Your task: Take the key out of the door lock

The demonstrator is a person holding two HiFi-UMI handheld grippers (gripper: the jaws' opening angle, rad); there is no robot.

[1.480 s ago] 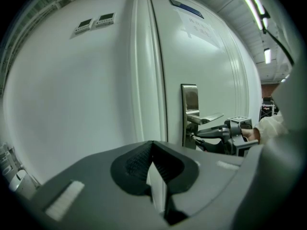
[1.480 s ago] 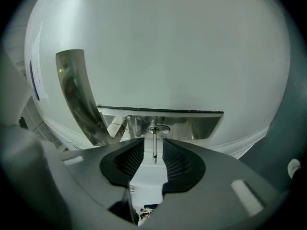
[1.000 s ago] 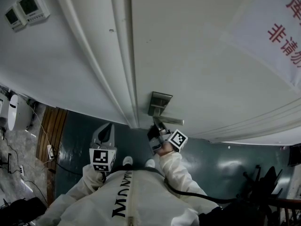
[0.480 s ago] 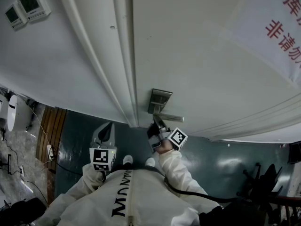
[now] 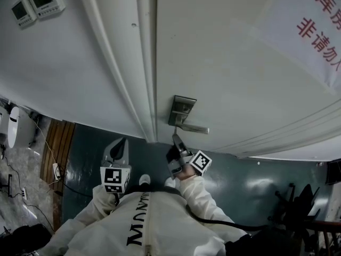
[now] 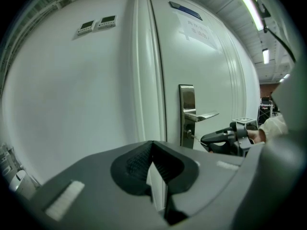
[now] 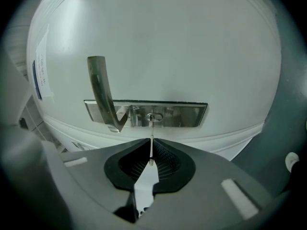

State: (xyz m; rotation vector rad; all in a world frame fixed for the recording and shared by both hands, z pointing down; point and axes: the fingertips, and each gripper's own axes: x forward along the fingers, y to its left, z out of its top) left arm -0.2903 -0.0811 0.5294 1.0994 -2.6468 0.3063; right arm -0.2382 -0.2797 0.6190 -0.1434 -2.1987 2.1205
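A steel lock plate (image 5: 181,111) with a lever handle (image 5: 194,128) is set in the white door (image 5: 224,52). My right gripper (image 7: 151,152) is shut on a thin silver key (image 7: 151,143), whose blade points at the keyhole (image 7: 152,117); I cannot tell whether its tip still touches the keyhole. From the left gripper view the key (image 6: 194,137) spans the short gap between the lock plate (image 6: 186,99) and the right gripper (image 6: 206,139). My left gripper (image 6: 152,147) hangs back to the left of the door edge, shut and holding nothing.
The door frame (image 5: 144,63) runs just left of the lock. Two wall control panels (image 5: 37,1) sit at the upper left and a paper notice with red characters (image 5: 314,31) hangs on the door. Cables (image 5: 56,172) lie on the floor at left; dark furniture (image 5: 298,207) stands at right.
My right gripper has drawn back from the lock plate with the key in its jaws, so the gap to the door is wider. The left gripper has hardly moved.
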